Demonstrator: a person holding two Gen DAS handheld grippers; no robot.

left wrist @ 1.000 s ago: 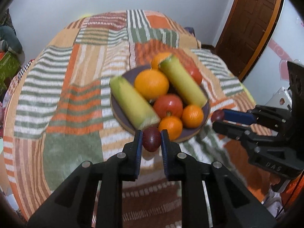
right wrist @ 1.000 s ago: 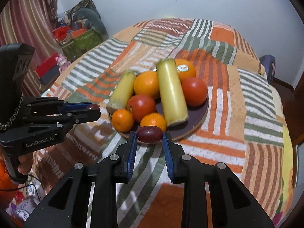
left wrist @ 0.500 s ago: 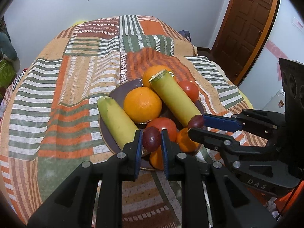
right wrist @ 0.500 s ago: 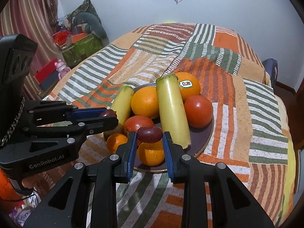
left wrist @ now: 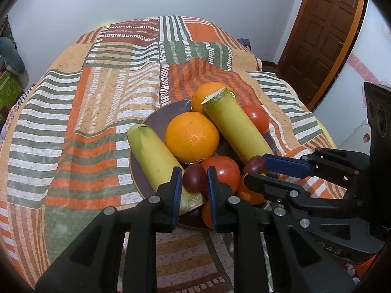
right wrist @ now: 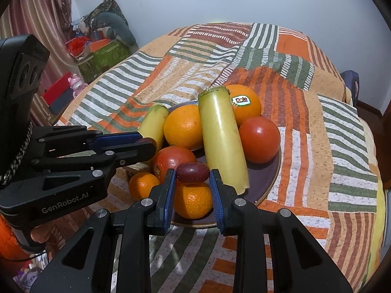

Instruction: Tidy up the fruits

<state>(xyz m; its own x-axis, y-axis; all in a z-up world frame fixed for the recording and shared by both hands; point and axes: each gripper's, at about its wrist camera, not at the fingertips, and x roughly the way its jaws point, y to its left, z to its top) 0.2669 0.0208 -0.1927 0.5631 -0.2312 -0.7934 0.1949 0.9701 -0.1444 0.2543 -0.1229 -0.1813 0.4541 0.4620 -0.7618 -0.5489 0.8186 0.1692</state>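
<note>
My left jaws (left wrist: 194, 179) pinch 1 grape (left wrist: 194, 177) end-on and my right jaws (right wrist: 193, 172) clamp another grape (right wrist: 193, 172) crosswise, both probably just above the plate's (right wrist: 268, 183) near fruit, the right nearer the tomato (right wrist: 172, 162).

Fruit crowds the dark plate (left wrist: 156, 122): two pale green stalks (right wrist: 221, 141), oranges (left wrist: 191, 140), tomatoes (right wrist: 259, 139) and mandarins (right wrist: 193, 201) leave only slivers of bare plate along its far-left and right rims. The left gripper (left wrist: 194, 179) and right gripper (right wrist: 193, 173), each clamped on a dark grape (left wrist: 194, 177), hang side by side over the near edge, blocking each other's sideways path. The patterned bedspread (left wrist: 80, 122) lies open around the plate.
</note>
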